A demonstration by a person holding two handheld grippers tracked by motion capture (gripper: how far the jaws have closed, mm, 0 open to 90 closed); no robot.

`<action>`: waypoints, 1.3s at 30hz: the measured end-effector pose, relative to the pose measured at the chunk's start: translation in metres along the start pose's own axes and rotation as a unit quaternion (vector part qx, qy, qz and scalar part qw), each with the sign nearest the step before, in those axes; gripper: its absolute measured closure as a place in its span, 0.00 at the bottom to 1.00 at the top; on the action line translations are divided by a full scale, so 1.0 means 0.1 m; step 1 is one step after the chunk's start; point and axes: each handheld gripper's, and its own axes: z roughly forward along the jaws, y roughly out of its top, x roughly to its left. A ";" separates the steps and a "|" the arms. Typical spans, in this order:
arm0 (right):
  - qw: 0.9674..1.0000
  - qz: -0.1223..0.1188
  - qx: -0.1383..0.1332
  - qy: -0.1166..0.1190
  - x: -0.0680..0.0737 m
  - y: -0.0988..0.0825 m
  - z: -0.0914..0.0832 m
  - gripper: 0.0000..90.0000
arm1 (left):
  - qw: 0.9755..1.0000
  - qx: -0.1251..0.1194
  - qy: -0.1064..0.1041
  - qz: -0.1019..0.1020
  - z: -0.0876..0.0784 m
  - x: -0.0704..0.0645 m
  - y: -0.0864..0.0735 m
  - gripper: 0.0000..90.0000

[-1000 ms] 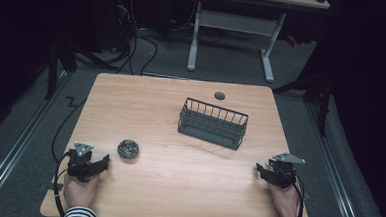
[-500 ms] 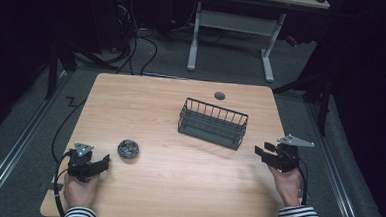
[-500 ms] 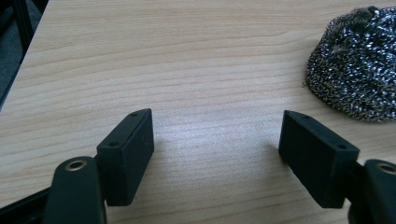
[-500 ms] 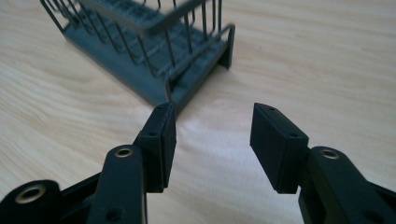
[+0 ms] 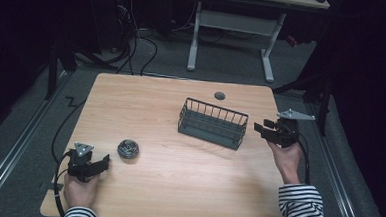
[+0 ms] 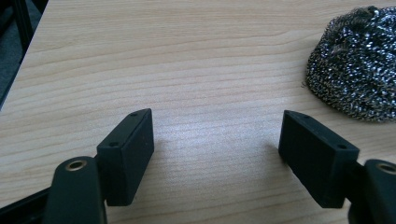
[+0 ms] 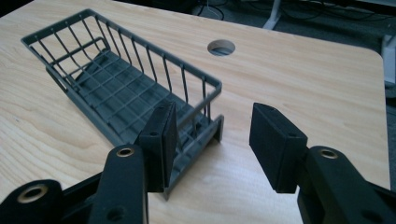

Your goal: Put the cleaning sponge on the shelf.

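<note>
A steel wool scrubber (image 5: 128, 148) lies on the wooden table (image 5: 146, 101) at the front left. My left gripper (image 5: 104, 161) rests low just left of it, pointing at it, jaws apart with bare wood between them (image 6: 217, 140); the scrubber (image 6: 357, 70) lies ahead and to the right. A dark wire basket (image 5: 213, 123) stands right of centre, with nothing in it. My right gripper (image 5: 259, 129) hovers above the table by the basket's right end. Its jaws have just been closing partway and stand apart, nothing between them (image 7: 212, 135); the basket's (image 7: 116, 88) near corner lies just beyond the left jaw.
A round cable hole (image 5: 219, 96) sits in the table behind the basket. A white desk frame (image 5: 232, 35) and cables stand on the dark floor beyond the table's far edge. Striped sleeves (image 5: 303, 207) come in from the front edge.
My right hand has risen and moved away from the front edge toward the basket's right end. The left hand and the scrubber have stayed put.
</note>
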 end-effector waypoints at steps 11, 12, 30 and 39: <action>0.999 -0.015 0.029 -0.002 0.05 0.33 0.36 0.55 | 1.000 0.000 -0.002 0.002 0.00 0.00 0.00 0.30; 0.999 -0.012 0.036 -0.002 0.05 0.36 0.45 0.55 | 1.000 0.000 -0.002 0.002 0.00 0.00 0.00 0.30; 0.996 0.006 0.086 -0.011 -0.05 0.36 0.85 0.53 | 1.000 0.000 -0.003 0.003 0.00 0.00 0.00 0.30; 0.995 0.004 0.098 0.005 -0.01 0.32 0.90 0.63 | 1.000 0.000 -0.004 0.003 0.00 0.00 0.00 0.30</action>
